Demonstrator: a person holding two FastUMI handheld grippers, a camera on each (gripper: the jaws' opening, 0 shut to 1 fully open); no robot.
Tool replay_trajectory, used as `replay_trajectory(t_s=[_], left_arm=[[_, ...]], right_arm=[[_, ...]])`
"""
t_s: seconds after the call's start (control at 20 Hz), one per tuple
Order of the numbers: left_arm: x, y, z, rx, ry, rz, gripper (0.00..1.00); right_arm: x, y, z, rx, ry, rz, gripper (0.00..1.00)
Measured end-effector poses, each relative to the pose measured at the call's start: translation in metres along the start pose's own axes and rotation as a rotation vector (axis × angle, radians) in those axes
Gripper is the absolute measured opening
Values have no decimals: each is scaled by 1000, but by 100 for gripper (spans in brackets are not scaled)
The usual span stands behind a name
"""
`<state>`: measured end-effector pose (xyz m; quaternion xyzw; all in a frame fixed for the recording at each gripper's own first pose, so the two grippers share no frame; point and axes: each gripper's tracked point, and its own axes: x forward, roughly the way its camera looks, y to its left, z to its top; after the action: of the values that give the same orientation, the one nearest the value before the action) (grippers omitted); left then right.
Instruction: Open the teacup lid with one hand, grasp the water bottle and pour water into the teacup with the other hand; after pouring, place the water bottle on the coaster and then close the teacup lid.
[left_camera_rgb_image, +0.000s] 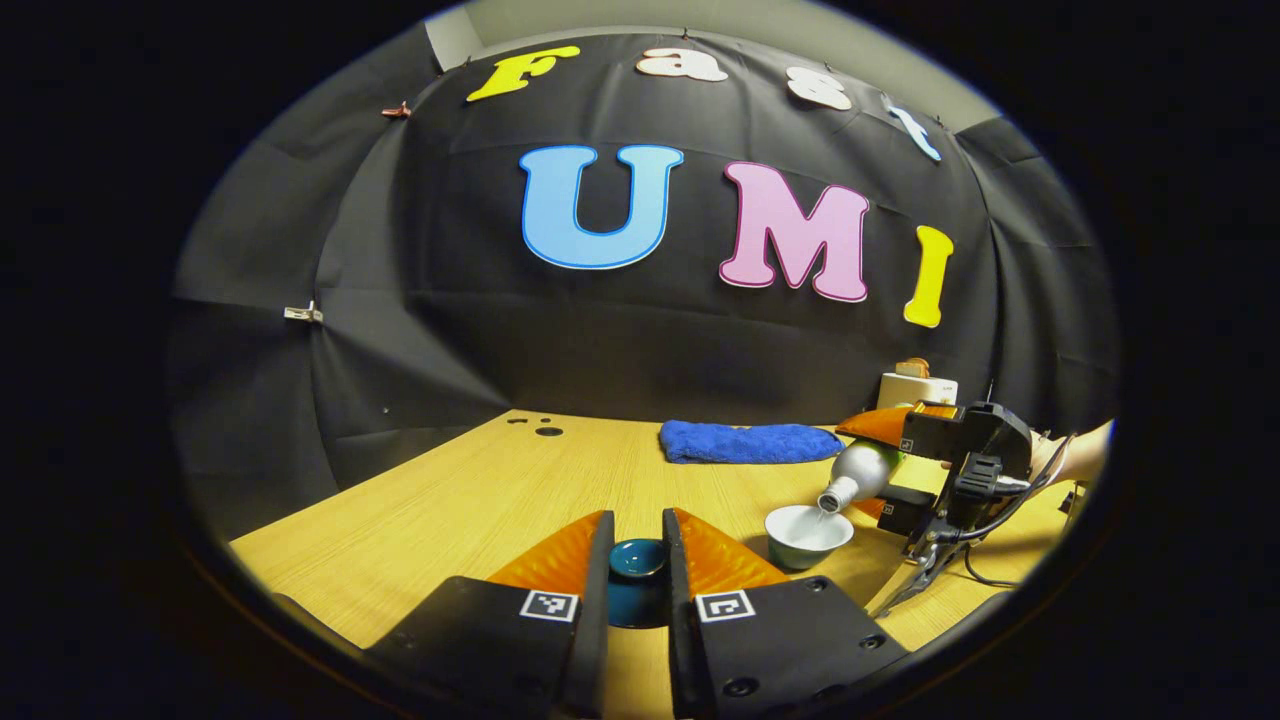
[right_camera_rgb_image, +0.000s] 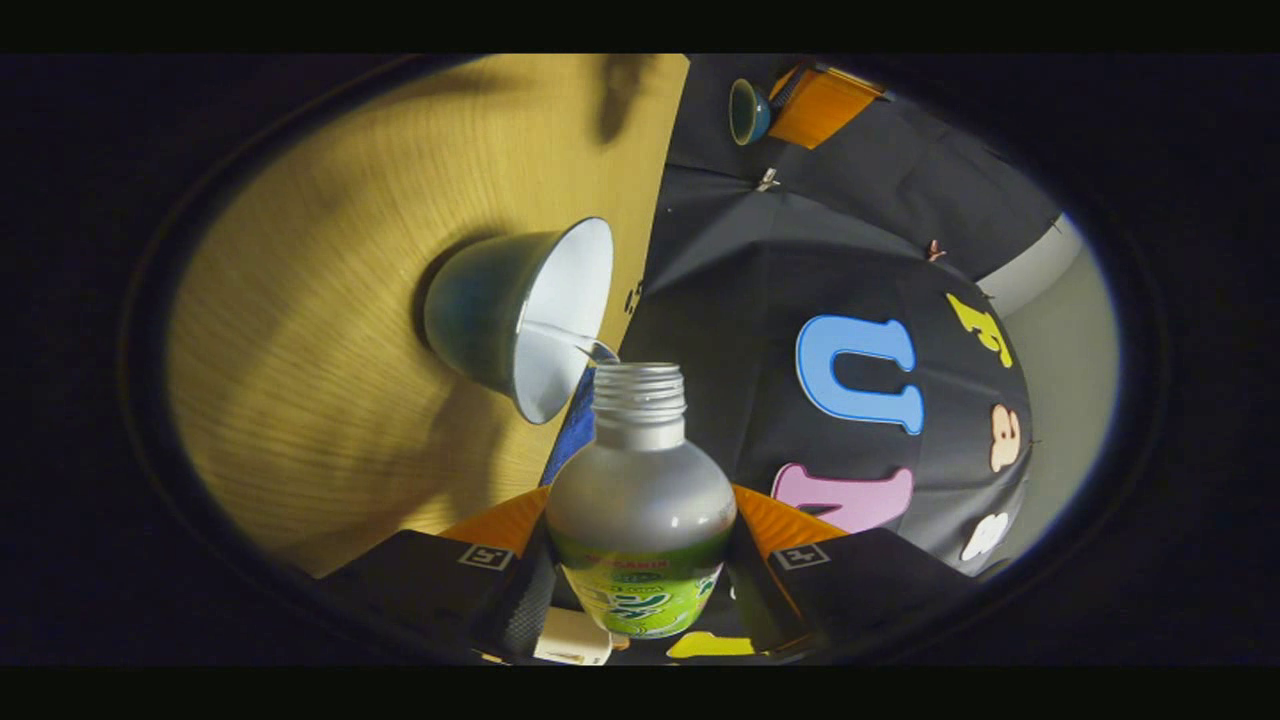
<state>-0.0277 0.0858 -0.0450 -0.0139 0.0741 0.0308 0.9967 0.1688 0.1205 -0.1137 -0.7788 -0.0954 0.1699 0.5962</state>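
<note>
We are mid-pour, by our reading. The main risk: the stream from the tilted water bottle (right_camera_rgb_image: 640, 500), clamped in the right gripper (right_camera_rgb_image: 640, 575), overshoots the teacup (left_camera_rgb_image: 808, 534) near the table's (left_camera_rgb_image: 420, 500) right edge. A lesser risk is the lid (left_camera_rgb_image: 638, 560), pinched in the left gripper (left_camera_rgb_image: 638, 575), slipping. We count 1 table, 1 blue cloth (left_camera_rgb_image: 745, 442) (far edge), 1 bottle, 1 teacup, 1 lid.

The left gripper (left_camera_rgb_image: 637, 545) has black screw-studded housings bearing small square checker markers. Beside the teacup (left_camera_rgb_image: 808, 535), the right gripper (left_camera_rgb_image: 880, 470) is a black block trailing black cables.
</note>
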Motion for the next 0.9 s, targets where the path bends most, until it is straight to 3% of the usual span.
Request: replay_trajectory(t_s=[0.9], left_arm=[[-7,-1,-3,1,9,-5,29]], right_arm=[[7,-18,0,-172,-31,-69,78]])
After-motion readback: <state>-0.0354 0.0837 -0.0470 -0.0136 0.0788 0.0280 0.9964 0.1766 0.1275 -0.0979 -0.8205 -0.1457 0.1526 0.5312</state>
